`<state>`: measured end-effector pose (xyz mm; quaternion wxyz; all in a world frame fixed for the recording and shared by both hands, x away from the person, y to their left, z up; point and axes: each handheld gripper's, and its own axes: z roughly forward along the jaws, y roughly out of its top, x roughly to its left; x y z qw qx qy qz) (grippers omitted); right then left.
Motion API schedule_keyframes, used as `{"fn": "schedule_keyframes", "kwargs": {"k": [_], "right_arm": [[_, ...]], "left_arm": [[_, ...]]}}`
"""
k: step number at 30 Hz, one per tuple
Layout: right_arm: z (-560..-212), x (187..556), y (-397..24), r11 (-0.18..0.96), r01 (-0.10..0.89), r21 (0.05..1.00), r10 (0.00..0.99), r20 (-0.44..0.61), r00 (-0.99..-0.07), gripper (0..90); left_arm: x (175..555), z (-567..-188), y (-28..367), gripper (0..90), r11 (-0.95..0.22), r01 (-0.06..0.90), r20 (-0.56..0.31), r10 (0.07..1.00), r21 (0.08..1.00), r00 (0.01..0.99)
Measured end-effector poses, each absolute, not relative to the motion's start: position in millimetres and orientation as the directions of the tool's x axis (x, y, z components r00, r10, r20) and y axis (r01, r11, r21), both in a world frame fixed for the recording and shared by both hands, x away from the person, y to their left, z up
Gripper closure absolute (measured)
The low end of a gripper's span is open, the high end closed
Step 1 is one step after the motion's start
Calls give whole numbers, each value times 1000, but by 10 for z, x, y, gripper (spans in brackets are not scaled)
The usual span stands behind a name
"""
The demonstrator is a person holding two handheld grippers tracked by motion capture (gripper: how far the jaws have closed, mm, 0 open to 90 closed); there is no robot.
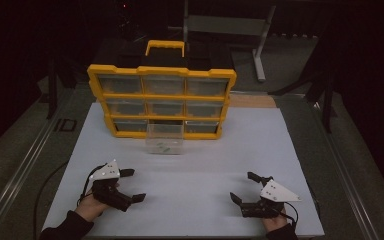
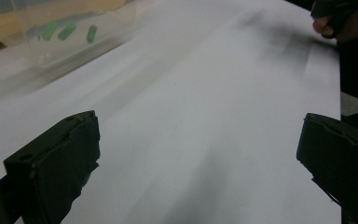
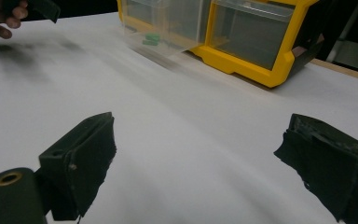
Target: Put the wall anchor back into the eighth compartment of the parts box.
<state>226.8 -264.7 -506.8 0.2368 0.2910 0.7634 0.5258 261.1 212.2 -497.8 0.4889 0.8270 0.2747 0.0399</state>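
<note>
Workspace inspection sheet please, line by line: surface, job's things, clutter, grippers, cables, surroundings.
Surface: white board, bare in the middle.
Job's things: yellow organiser stands at the far edge; one clear drawer in the bottom row is pulled out, with small green pieces inside.
Clutter: nothing seen.
Grippers: left gripper and right gripper both open, near the front edge, holding nothing.
Cables: a black cable trails left off the board.
Surroundings: dark room, metal frame behind.

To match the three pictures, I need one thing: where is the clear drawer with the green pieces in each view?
High view: clear drawer centre, pulled out of the yellow organizer's bottom row.
Left gripper view: drawer top left.
Right gripper view: drawer top, left of centre.
Shared landmark: the green pieces inside it.
</note>
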Motion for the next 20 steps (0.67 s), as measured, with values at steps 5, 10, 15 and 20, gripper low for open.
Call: {"fn": "schedule_keyframes", "kwargs": {"k": [5, 10, 15, 20], "right_arm": [[-5071, 2270, -2645, 281, 194, 940, 693, -59, -719, 90], [-5072, 2271, -2642, 281, 197, 939, 693, -57, -718, 90], [-5082, 2278, -2638, 283, 199, 938, 689, -55, -722, 90], [-5076, 2274, -2641, 284, 198, 938, 690, -57, -722, 90]], "left_arm": [[2533, -5024, 2165, 0, -361, 395, -167, 522, 845, 836], [2533, -5055, 2209, 0, -335, 413, -187, 539, 847, 821], [2546, -5072, 2213, 0, -320, 418, -200, 539, 850, 818], [2567, -5102, 2199, 0, -324, 431, -208, 543, 842, 813]]}}
